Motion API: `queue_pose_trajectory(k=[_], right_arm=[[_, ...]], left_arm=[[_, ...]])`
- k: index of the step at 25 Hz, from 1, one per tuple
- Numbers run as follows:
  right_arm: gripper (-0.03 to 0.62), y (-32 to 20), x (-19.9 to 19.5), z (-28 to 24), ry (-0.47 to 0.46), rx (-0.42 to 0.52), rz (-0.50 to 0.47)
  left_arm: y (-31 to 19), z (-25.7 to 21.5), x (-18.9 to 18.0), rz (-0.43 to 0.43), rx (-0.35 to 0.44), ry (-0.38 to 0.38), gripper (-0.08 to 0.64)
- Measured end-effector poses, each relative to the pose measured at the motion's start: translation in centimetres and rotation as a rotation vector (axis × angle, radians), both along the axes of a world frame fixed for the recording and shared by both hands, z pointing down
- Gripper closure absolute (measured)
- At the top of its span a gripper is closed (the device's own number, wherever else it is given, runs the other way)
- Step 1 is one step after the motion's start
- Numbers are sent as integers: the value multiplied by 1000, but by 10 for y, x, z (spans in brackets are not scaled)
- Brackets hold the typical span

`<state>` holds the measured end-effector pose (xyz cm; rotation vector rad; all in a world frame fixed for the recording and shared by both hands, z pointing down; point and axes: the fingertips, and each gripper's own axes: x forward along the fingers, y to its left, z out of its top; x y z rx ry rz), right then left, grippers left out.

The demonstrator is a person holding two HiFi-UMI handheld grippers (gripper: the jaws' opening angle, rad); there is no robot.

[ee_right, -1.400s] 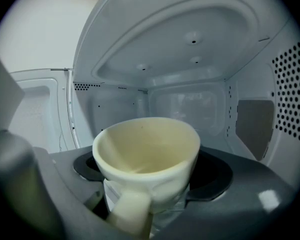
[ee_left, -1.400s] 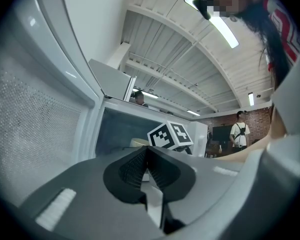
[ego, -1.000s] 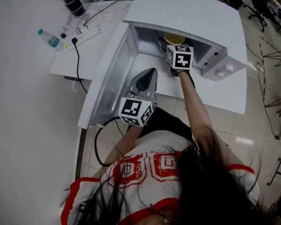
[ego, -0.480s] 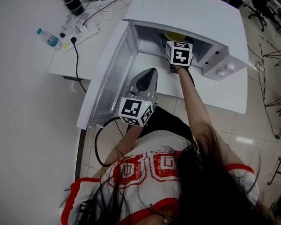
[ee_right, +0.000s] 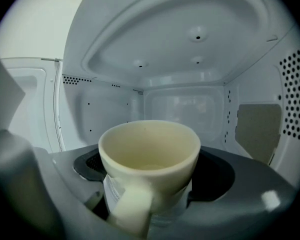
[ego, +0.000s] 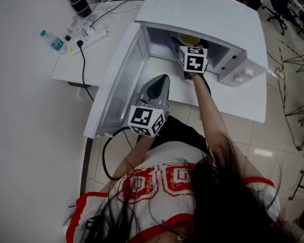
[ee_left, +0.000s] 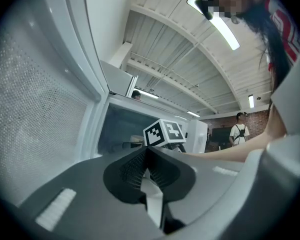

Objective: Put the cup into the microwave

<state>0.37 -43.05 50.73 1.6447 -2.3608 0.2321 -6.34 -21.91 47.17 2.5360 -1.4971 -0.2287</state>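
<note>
Jaws of the left gripper point(ee_left: 147, 151) are pressed together with nothing between them. It hangs outside the microwave point(ego: 202, 14), just beside the inner face of the open door point(ego: 119, 80), and takes no part in the carry.

Jaws of the right gripper point(ee_right: 152, 184) are clamped on the lower body of the cup point(ee_right: 150, 154). The cup is a cream mug, upright, mouth up, with its handle point(ee_right: 132, 206) turned back toward the gripper. It sits past the door opening, inside the cavity point(ee_right: 182, 104), with the side walls on either hand and the rear wall beyond.

Critical relation: the cup's long axis is vertical and the cavity floor lies straight below it. No view shows whether the base touches that floor.

Judgement: the next move is a short descent, then release. The right gripper alone is placed to do it.
</note>
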Motion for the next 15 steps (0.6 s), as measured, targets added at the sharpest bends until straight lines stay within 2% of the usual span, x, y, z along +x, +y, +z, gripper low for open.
queue_pose_trajectory(k=[7,15], right_arm=[[123,5,3,0,14,2,18],[121,22,7,-8,-17,-2,36]], left_arm=[[1,-2,-1,8,-7,6,561],[4,-9,2,18,-14,7,561]])
